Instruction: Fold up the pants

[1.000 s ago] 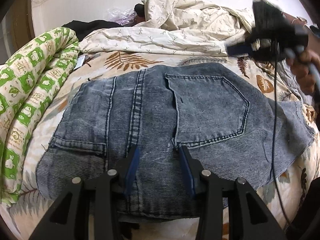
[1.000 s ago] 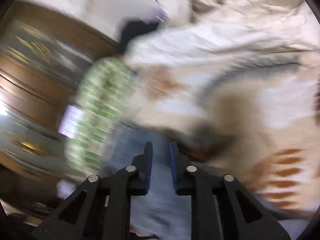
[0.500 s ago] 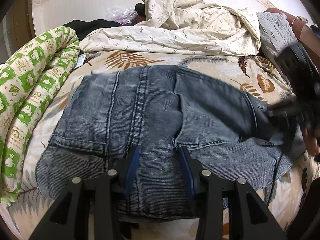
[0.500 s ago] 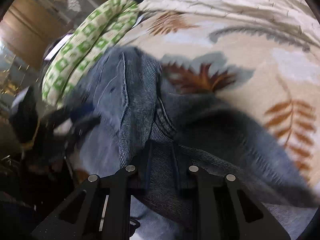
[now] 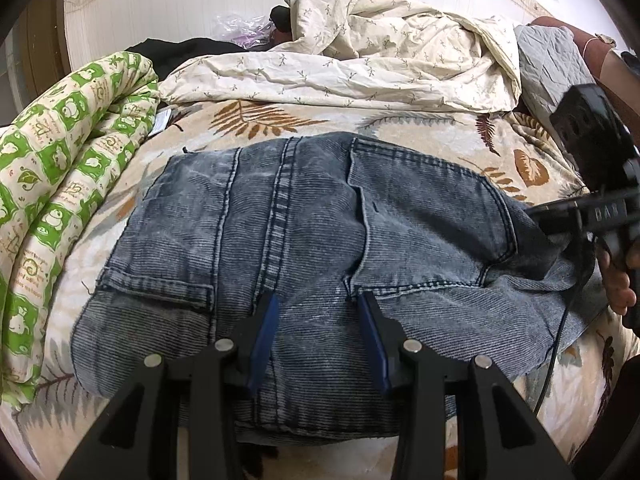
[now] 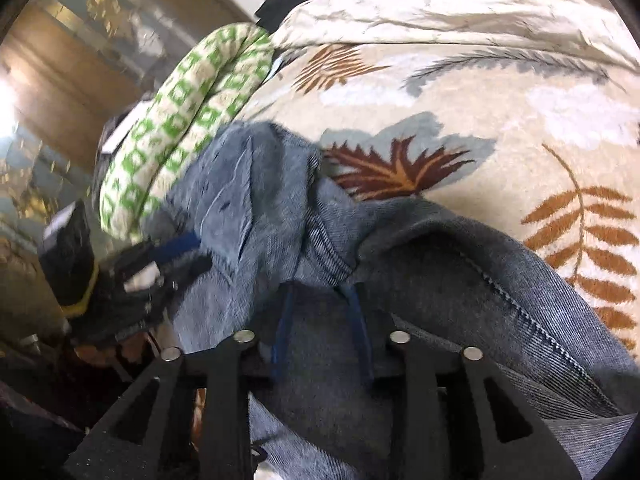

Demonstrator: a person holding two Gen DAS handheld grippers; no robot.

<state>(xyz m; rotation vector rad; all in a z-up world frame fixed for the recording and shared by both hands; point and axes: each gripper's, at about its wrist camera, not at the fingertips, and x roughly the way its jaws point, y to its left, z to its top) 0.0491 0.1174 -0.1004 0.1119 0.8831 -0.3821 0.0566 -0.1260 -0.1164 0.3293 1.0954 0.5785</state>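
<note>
Jeans (image 5: 304,240) lie flat on the bedspread (image 5: 400,128) right ahead of my left gripper (image 5: 318,308), seat side up, back pockets and centre seam showing. What's changed: a sec ago the right side of the cloth was spread out flat w/ my right gripper up in the air above it; now my right gripper (image 6: 320,300) has come down onto that side edge, and the denim there is bunched and rumpled, pocket corner puckered. In my own right view the blue pads (image 6: 282,320) stand a little apart w/ a ridge of denim running up betw. them; can't tell for sure if they're biting or just straddling it. My left jaws are spread wide, tips resting on or just over the waist-side cloth, pinching nothing; they haven't shifted. My read: the next fold is starting from the right side, the left acting as anchor, so approx. mid-task. Materials: heavy washed grey-blue denim, fine diagonal rib, thick double-stitched seams; looks stiff enough to hold a crease but bulky at pockets. Bedspread is soft plush, cream w/ brown leaf print. Beyond my left tips a crumpled sprig-print sheet (image 5: 340,68); off to their left a rolled green-check quilt (image 5: 60,152), puffy.
</note>
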